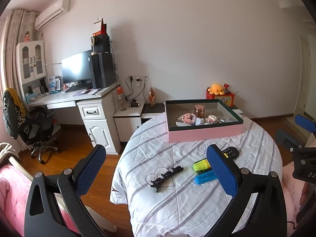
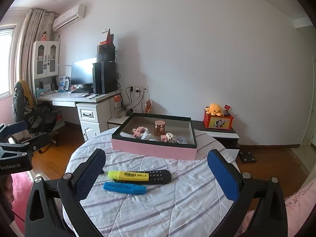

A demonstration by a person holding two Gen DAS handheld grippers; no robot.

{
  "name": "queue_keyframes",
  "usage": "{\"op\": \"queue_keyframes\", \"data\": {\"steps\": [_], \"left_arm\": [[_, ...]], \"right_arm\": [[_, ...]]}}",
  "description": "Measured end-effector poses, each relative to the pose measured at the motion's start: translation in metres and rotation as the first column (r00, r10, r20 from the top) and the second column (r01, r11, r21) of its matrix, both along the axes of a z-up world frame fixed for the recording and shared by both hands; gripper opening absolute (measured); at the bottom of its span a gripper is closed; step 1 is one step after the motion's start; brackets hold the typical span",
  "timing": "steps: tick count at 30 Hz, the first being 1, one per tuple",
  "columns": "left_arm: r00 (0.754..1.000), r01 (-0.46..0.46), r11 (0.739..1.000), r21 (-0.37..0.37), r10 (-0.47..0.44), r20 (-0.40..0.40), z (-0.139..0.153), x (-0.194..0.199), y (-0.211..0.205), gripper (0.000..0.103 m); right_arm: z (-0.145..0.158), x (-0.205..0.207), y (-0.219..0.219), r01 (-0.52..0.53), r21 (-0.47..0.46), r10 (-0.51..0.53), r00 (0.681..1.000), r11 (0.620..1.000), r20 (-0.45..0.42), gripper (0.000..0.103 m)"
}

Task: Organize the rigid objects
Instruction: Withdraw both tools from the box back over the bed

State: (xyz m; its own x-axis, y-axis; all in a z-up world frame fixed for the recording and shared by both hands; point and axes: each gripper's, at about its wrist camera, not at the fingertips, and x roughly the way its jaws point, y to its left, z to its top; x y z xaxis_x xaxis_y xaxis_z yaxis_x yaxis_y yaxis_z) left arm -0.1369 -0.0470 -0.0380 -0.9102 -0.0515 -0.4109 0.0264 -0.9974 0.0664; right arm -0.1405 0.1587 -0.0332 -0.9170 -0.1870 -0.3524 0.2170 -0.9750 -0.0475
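A: What is the left hand-held gripper (image 1: 156, 158) doing?

B: It is hovering above the striped cover (image 1: 197, 197) of the round worktop, with its blue pads spread wide and nothing between them. A black hair clip (image 1: 166, 175) is lying on the cover right under that gap.

A: And the right hand-held gripper (image 2: 156, 162)?

B: It is also hanging released, fingers far apart and gripping nothing. In its view a yellow highlighter (image 2: 128, 175) is lying against a black remote control (image 2: 160, 176), and a blue highlighter (image 2: 124, 188) is lying just in front of the yellow one, nearer the camera.

A: Where is the box sitting?

B: The pink box (image 2: 154, 149) with the dark rim is sitting at the far side of the worktop, well beyond the pens. A copper-coloured jar (image 2: 159, 128) is standing upright inside it, among several small pale pink and white items I cannot identify.

A: Is either gripper touching anything?

B: Neither one is touching any object. In the left view the right gripper is showing at the right edge, off the side of the worktop.
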Motion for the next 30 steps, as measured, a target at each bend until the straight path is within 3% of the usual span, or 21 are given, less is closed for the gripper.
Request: {"op": "queue_keyframes", "data": {"steps": [7,18,30], "left_arm": [[0.999,0.037,0.999,-0.007,-0.037,0.021,-0.007,-0.004,0.005,0.103],[0.994,-0.017,1.000,0.001,0.016,0.110,-0.035,-0.020,-0.018,0.103],[0.962,0.024,1.000,-0.013,-0.020,0.273,-0.096,-0.056,-0.024,0.103]], "right_arm": [[-0.014,-0.003,-0.001,0.011,0.017,-0.012,0.999,1.000,0.041,0.103],[-0.040,-0.020,-0.002,0.021,0.015,-0.023,0.990,1.000,0.136,0.103],[-0.082,-0.046,-0.009,0.005,0.010,-0.007,0.962,1.000,0.274,0.103]]}}
